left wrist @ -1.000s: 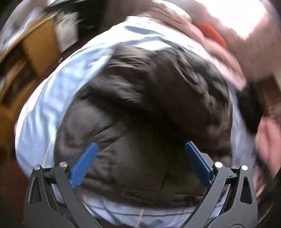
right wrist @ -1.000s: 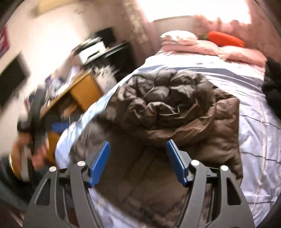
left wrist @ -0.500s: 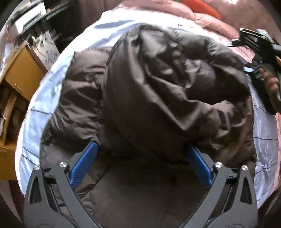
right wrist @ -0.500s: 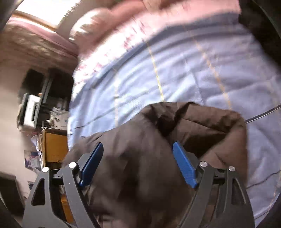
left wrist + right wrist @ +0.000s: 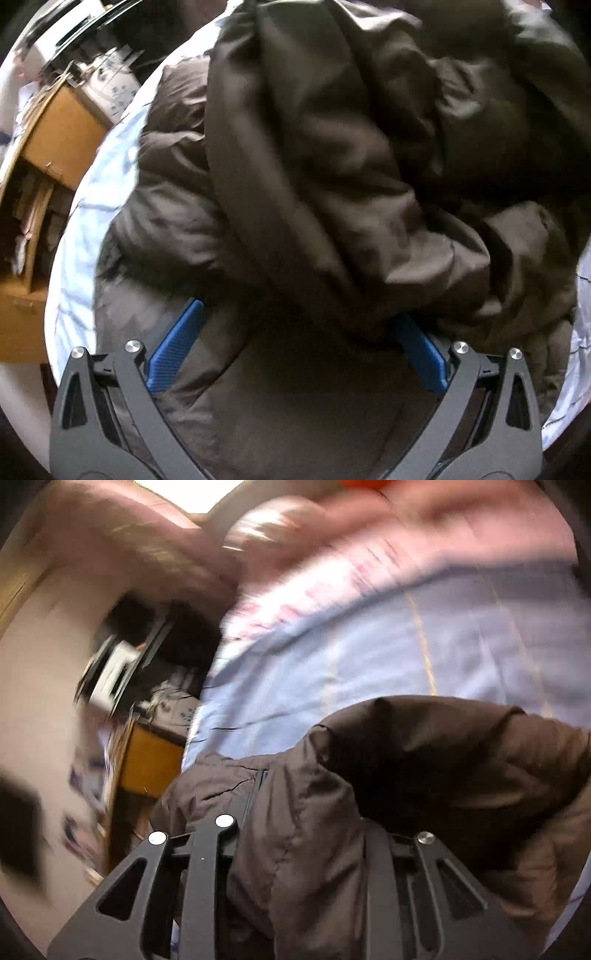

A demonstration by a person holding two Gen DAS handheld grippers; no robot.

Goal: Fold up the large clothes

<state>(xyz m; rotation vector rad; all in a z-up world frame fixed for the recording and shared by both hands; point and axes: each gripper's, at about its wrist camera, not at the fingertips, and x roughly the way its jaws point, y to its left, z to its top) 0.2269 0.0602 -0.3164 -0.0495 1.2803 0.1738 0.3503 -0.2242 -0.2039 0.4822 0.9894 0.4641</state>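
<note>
A large dark brown puffer jacket (image 5: 332, 166) lies crumpled on a bed with a light blue sheet (image 5: 81, 236). My left gripper (image 5: 295, 343) is open, its blue fingers (image 5: 173, 347) pressed low against the jacket, and the right fingertip is tucked under a fold. In the right wrist view the jacket (image 5: 424, 775) bunches between the arms of my right gripper (image 5: 306, 834). Its fingertips are buried in the fabric and it looks shut on a fold.
An orange-brown wooden desk (image 5: 55, 147) with clutter stands left of the bed, also in the right wrist view (image 5: 147, 764). Pink pillows (image 5: 369, 535) lie at the head of the bed. The sheet (image 5: 369, 657) stretches beyond the jacket.
My left gripper has dropped closer onto the jacket. My right gripper has closed on a fold of the jacket, hiding its blue pads, and it is swinging, blurring the view.
</note>
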